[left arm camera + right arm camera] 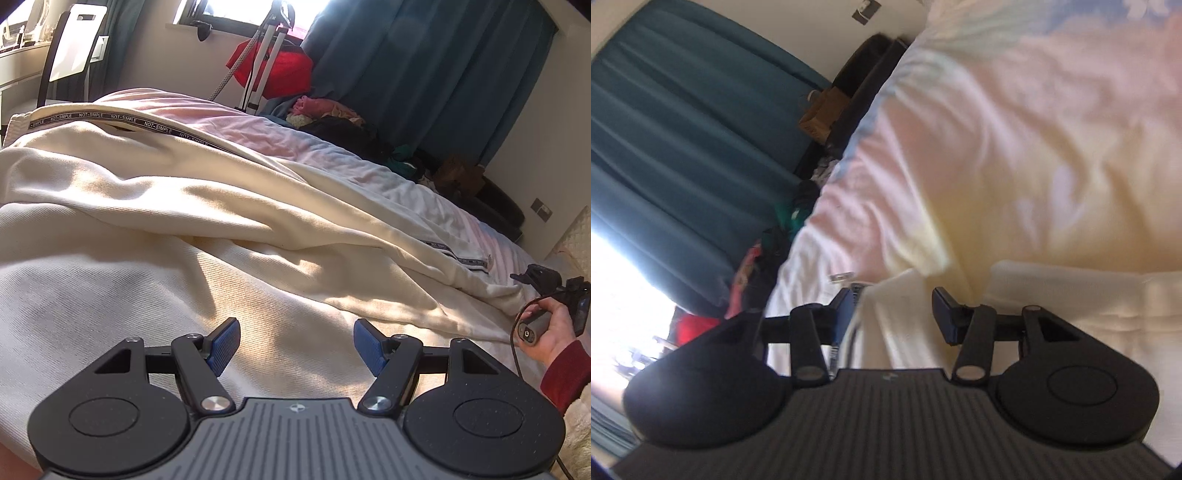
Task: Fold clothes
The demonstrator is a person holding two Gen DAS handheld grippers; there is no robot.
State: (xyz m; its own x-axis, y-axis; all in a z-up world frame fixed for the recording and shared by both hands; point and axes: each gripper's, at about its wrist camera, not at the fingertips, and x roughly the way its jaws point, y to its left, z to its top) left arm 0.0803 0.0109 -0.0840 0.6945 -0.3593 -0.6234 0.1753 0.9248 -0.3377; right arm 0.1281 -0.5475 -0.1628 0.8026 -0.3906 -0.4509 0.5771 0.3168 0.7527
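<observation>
A cream garment (184, 199) with a black "NOT-SIMPLE" tape stripe (122, 120) lies rumpled across the bed. My left gripper (295, 332) hovers low over its near part, jaws open, with nothing between the blue pads (223, 347). At the right edge of the left wrist view a hand (550, 328) in a red sleeve holds the right gripper (533, 277) by the garment's end. The right wrist view is blurred and tilted. It shows the right gripper (894, 306) open, with a strip of the cream garment (897, 332) lying between its fingers and the taped edge by the left finger.
The pastel bedsheet (332, 155) covers the bed. Beyond its far edge lie a pile of clothes (325, 114), a red bundle (284, 70), a metal stand (262, 66) and a cardboard box (458, 173) before teal curtains (424, 66). A chair (74, 48) stands far left.
</observation>
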